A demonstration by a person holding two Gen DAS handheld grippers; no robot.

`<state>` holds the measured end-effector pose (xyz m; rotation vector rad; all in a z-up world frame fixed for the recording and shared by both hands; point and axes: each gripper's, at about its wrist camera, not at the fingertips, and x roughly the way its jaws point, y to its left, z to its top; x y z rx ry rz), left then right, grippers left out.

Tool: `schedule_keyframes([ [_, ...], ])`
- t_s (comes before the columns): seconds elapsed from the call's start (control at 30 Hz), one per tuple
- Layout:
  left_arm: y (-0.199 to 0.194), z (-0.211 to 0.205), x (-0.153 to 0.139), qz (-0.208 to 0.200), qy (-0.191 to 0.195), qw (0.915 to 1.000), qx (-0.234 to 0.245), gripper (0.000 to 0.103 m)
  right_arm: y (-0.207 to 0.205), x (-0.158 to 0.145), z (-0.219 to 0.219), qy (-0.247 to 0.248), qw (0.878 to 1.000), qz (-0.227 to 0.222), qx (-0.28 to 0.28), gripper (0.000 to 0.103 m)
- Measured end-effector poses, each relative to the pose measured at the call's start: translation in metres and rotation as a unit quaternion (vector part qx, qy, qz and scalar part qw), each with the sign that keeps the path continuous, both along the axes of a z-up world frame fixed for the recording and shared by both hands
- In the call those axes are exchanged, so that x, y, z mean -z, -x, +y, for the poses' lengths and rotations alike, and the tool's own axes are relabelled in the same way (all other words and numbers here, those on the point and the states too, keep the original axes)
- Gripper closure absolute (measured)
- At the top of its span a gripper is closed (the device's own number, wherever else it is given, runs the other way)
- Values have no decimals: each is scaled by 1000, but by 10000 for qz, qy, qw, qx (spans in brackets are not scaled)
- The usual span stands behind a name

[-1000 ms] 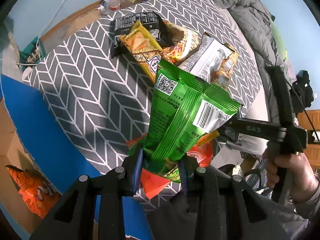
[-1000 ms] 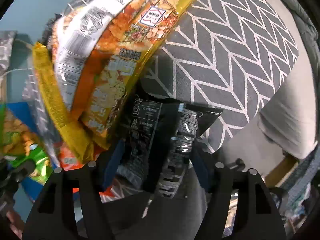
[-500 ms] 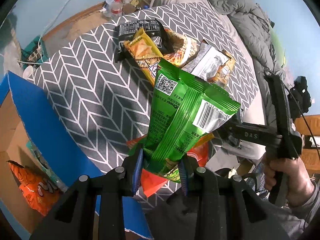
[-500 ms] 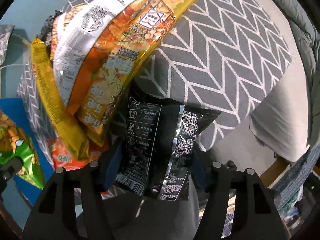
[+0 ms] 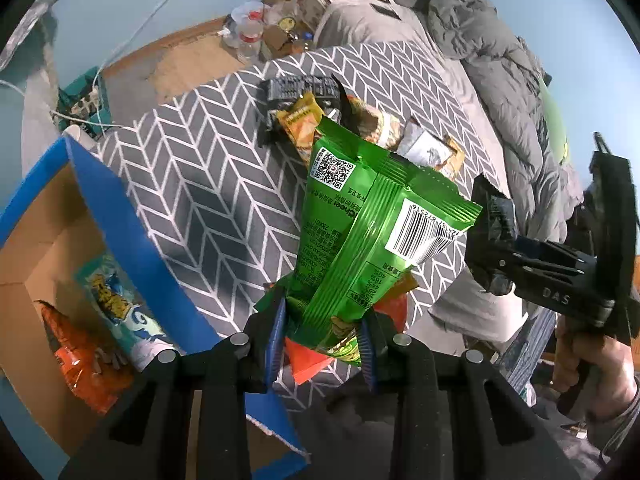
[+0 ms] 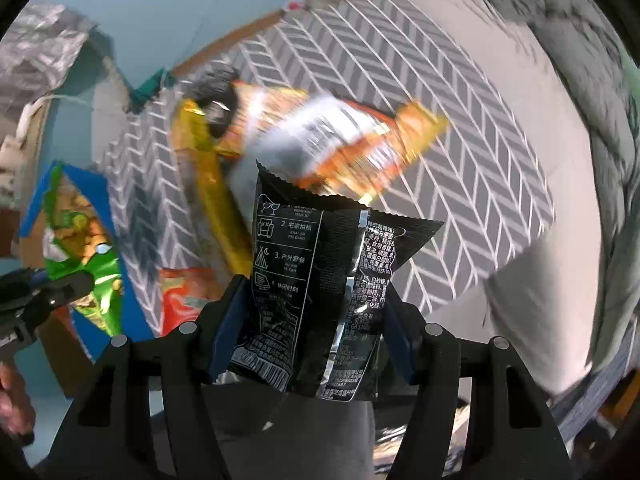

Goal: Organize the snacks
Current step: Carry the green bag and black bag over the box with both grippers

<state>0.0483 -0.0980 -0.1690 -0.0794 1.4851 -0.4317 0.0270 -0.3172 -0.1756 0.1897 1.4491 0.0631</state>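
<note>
Swung toward box (image 5: 132,236) beside cloth (image 5: 224,184) edge; left gripper (image 5: 324,340) clamping green bag (image 5: 360,236), right gripper (image 6: 308,332) clamping black packet (image 6: 320,288), lifted for dropping in.

Bedroom (bed (image 5: 224,184), grey duvet (image 5: 500,64))

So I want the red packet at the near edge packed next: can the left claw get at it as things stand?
Probably not yet. The left claw is shut on the green bag, which hangs right over the red packet; it would need to drop that bag first.
</note>
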Motion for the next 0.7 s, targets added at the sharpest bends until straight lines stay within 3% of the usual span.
schedule_keyframes([
  [0.33,-1,26,-28,-189,132,9981,-568,71,-21,-34,51,-190,9956,-378,-832,39],
  [0.7,12,65,-49,-374,212,9898,-1356,71,-36,-61,111,-409,9801,-618,-1843,39],
])
